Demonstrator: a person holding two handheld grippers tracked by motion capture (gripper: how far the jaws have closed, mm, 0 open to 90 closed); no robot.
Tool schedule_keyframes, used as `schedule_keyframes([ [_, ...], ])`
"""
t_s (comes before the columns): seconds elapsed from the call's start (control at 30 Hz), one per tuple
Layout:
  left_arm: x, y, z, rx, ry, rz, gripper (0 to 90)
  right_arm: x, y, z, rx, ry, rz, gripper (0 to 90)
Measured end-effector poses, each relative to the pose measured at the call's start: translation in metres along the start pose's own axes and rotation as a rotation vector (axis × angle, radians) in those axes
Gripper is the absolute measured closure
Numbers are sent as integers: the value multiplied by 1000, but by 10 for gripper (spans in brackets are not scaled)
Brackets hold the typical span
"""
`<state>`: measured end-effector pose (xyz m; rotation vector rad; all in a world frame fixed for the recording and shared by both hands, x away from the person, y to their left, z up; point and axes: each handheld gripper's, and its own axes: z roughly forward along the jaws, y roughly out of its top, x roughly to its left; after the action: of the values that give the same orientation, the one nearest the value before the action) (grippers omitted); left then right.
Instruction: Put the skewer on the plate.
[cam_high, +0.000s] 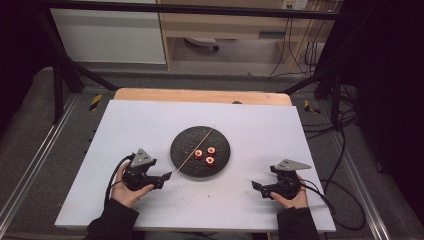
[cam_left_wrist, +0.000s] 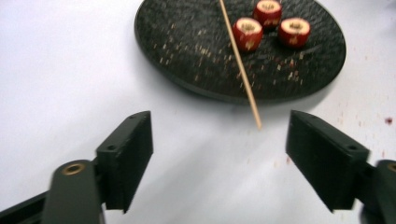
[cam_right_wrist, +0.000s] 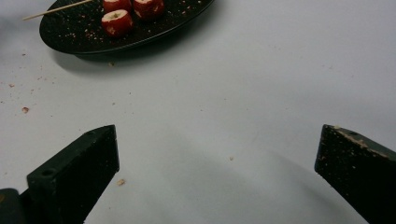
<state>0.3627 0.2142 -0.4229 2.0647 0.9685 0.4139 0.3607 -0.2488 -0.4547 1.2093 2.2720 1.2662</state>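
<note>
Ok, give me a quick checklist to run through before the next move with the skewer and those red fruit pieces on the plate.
1. Left gripper open with nothing between the jaws: ok.
2. Right gripper open and empty, resting apart from the plate: ok.
3. Skewer lying across the black plate, near end overhanging the rim toward the left gripper: ok.
4. All three red fruit pieces on the plate, beside the skewer and off it: ok.
5. Cored holes facing up for threading: ok in the left gripper view.
6. Skewer's far tip sharp and intact: cannot tell.
</note>
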Motion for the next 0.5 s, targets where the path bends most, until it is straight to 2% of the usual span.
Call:
schedule_keyframes([
  [0.3, 14, -33, -14, -3, 14, -10, 74, 0, 0, 0, 3, 0, 1, 8],
  [0.5, 19, -49, -16, 5, 24, -15, 52, 0, -1, 1, 8, 3, -3, 8],
])
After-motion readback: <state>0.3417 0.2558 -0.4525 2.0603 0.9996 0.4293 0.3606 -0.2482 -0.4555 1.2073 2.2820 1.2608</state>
